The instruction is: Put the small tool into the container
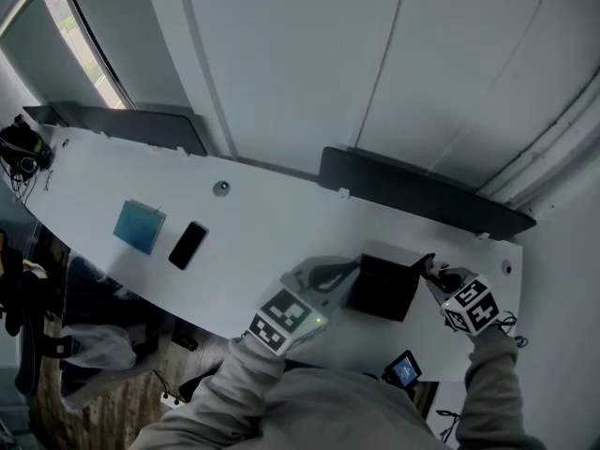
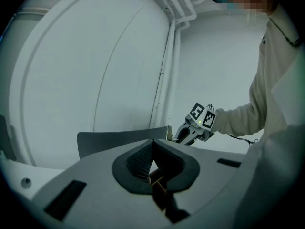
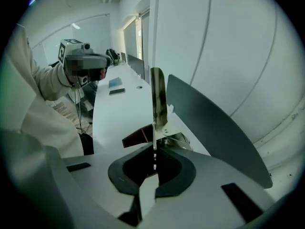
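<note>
Item: tool (image 3: 158, 97). Thin bright metal strip w/ a shiny folded part at its base. Exact type I can't tell.
Location: in R gripper (image 3: 155, 151), standing out from the tips at centre of the right gripper view. In the head view that's lower right, at the box's right rim.
R fingers: closed tight on the tool's base end, nothing else between them.
L gripper (image 2: 153, 149): fingers closed on a brown edge, lower centre of the left gripper view. I read it as the box's flap or wall, held to steady it.
Box (image 1: 382, 291): dark outside, brown inside, top open. Lower centre-right of the head view, on the table (image 1: 262, 223).
Status (my est.): tool at the box, not yet in it.
Weight (my est.): light, so no strain on the grip.
Stiffness: rigid metal, and I expect no flex under the pads.
Surface: smooth and polished, prob. slippery. It could pivot or slide out if I pinch off-centre.
Fragility: low, though it may bounce or clatter if let go from high up.
Grip pt: across the flat faces near the base, as held now. The long end stays free to lead into the box.
Release: I'd open only w/ the tip well inside the walls.
Other: blue block (image 1: 139, 226) and phone (image 1: 187, 245) at left-middle of the head view, well apart from the box. Small screen device (image 1: 405, 368) near the bottom edge.
</note>
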The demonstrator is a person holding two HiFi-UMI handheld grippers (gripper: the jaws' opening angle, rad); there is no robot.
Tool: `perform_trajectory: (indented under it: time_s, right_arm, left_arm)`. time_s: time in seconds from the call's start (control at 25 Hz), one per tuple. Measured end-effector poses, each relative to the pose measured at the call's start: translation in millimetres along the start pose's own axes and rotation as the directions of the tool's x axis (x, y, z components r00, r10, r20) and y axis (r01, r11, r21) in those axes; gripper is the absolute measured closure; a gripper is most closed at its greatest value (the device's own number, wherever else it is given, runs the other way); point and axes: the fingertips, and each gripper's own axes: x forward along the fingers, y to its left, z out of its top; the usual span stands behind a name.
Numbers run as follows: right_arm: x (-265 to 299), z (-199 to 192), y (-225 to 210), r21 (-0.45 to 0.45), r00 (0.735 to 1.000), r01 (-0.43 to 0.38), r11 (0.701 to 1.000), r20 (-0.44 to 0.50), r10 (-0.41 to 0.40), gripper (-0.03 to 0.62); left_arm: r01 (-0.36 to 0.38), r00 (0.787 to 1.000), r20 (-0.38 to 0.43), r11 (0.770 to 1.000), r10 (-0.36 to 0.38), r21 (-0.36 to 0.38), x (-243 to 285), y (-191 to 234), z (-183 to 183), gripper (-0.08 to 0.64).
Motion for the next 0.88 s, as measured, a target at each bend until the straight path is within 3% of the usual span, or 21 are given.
perform_trajectory:
  time_s: [0.28, 0.44, 0.88]
  right_arm:
    - [38.9, -21.6, -1.2, -0.109, 0.987, -0.032, 0.994, -0.159, 0.014, 0.571]
    - [55.8, -29.0, -0.9, -0.128, 0.976, -0.058, 0.990, -0.216, 0.029, 0.571]
    - [95.6, -44.0, -3.2, -0.199, 0.909, -0.138, 0.970, -0.415, 0.044, 0.571]
  left_arm:
    - [-0.021, 1.000, 0.003, 0.999, 0.021, -0.025, -22.1, 7.1, -13.0, 0.558]
    - [-0.049, 0.999, 0.003, 0.999, 0.049, -0.021, -37.9, 11.9, -16.5, 0.558]
    - [-0.124, 0.992, 0.010, 0.991, 0.125, -0.045, -73.2, 19.8, -31.1, 0.558]
